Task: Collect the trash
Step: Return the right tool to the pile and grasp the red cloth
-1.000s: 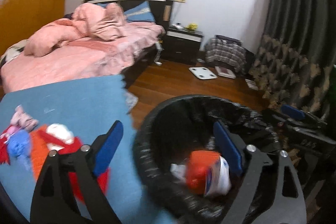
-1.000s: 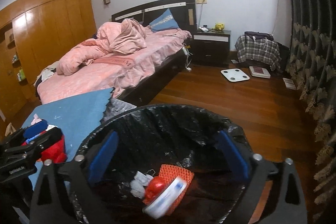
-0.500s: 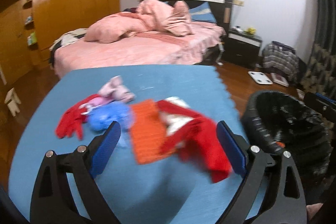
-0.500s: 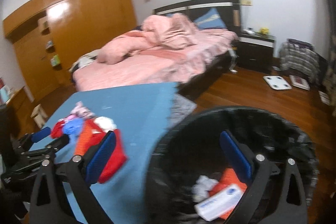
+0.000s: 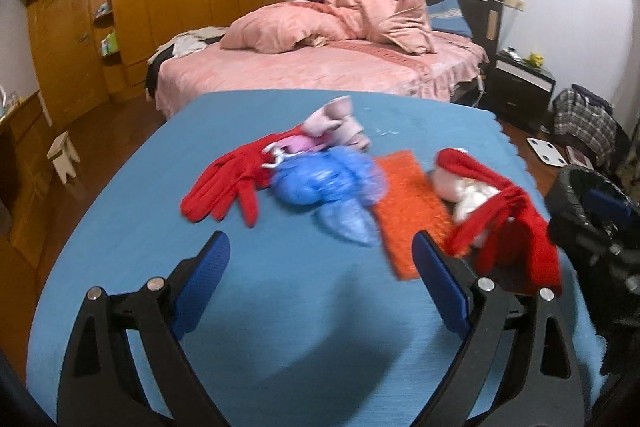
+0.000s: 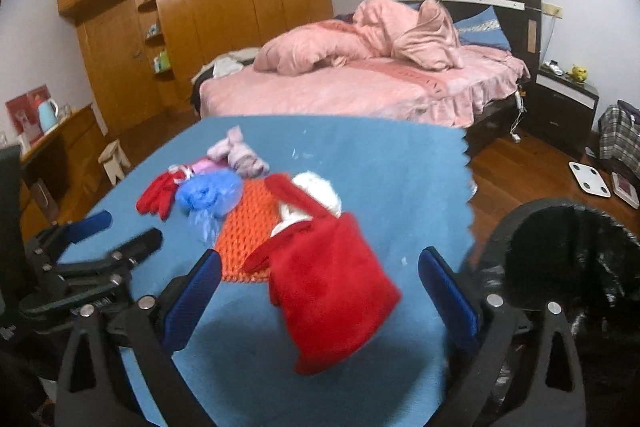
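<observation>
Trash lies in a loose pile on the blue-covered table (image 5: pixel 280 327): a red glove (image 5: pixel 228 187), a crumpled blue plastic bag (image 5: pixel 324 183), pink socks (image 5: pixel 336 123), an orange knit mat (image 5: pixel 412 211), a white wad (image 5: pixel 468 191) and a red cloth (image 5: pixel 516 239). My left gripper (image 5: pixel 320 251) hovers open just short of the blue bag and the mat, holding nothing. My right gripper (image 6: pixel 320 263) is open and empty above the red cloth (image 6: pixel 332 291), with the mat (image 6: pixel 248 227) behind its left finger. The black-lined bin (image 6: pixel 560 247) stands at the table's right edge.
A pink bed (image 5: pixel 320 67) lies behind the table, with a wooden wardrobe (image 5: pixel 160 7) on the left. A dark nightstand (image 6: pixel 564 107), a white scale (image 6: pixel 590 179) and a plaid bag (image 5: pixel 584 115) sit on the wood floor to the right. A small stool (image 5: pixel 62 155) stands far left.
Both grippers have swung left, from over the bin to over the table's pile. The bin now sits at the right edge of both views. Both remain open and empty.
</observation>
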